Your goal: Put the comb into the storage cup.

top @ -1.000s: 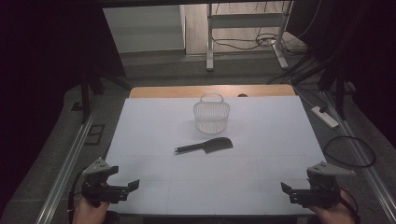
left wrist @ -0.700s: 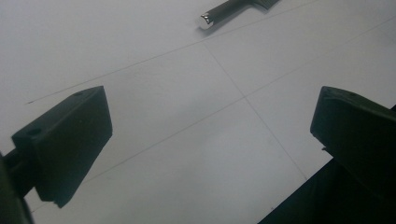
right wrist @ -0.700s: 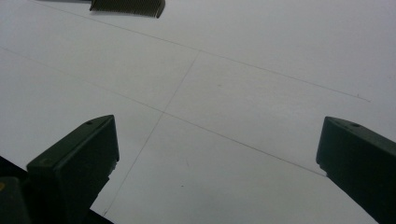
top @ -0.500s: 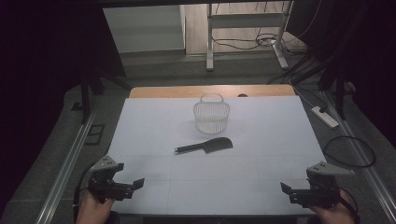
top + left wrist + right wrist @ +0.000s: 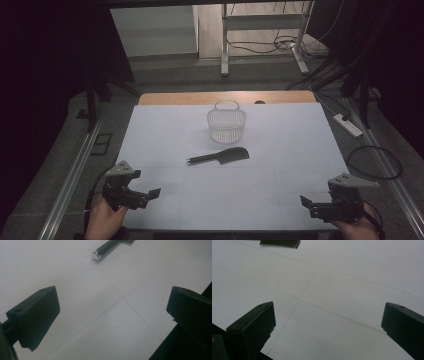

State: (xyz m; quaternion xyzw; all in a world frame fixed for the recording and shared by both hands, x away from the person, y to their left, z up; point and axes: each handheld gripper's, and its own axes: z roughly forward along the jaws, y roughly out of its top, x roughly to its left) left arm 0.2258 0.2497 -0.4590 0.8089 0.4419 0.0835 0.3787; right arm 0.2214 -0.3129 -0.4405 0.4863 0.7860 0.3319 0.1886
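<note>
Two grippers rest low over the white table (image 5: 280, 195), both with jaws spread wide and holding nothing. Left gripper (image 5: 150, 194) sits at seven o'clock, right gripper (image 5: 306, 202) at five. Black comb (image 5: 220, 157) lies flat at table centre, well apart from both, with the wire basket (image 5: 226, 122) just beyond at twelve o'clock.

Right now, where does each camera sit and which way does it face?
High view: above the near edge, looking forward and down on the table, basket, comb; both hands, left gripper, right gripper.
Left gripper view: along its open jaws toward the comb handle.
Right gripper view: along its open jaws toward the comb teeth.
All share the comb.
</note>
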